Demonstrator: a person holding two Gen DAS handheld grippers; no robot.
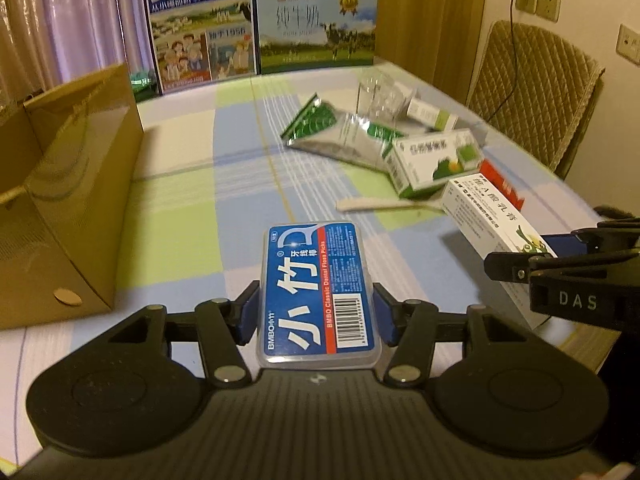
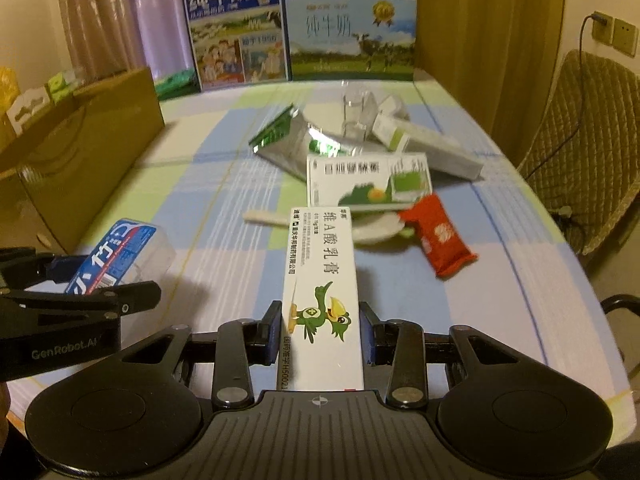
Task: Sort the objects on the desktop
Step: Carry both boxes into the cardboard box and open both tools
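Observation:
My left gripper (image 1: 316, 312) is shut on a blue floss-pick case (image 1: 316, 284), held flat above the checked tablecloth. In the right wrist view the same case (image 2: 120, 252) shows at the left in that gripper (image 2: 72, 284). My right gripper (image 2: 322, 332) is shut on a long white ointment box (image 2: 320, 280) with a green bird printed on it; the left wrist view shows this box (image 1: 492, 220) at the right. A pile lies mid-table: a green-and-white medicine box (image 2: 368, 180), a foil packet (image 2: 288, 140), a red sachet (image 2: 440, 240) and a wooden stick (image 2: 266, 218).
An open cardboard box (image 1: 68, 200) stands at the table's left. Two milk cartons (image 1: 200, 28) stand against the curtain at the back. A clear plastic cup (image 2: 356, 116) and a white box (image 2: 432, 148) lie in the pile. A quilted chair (image 2: 588, 148) is at the right.

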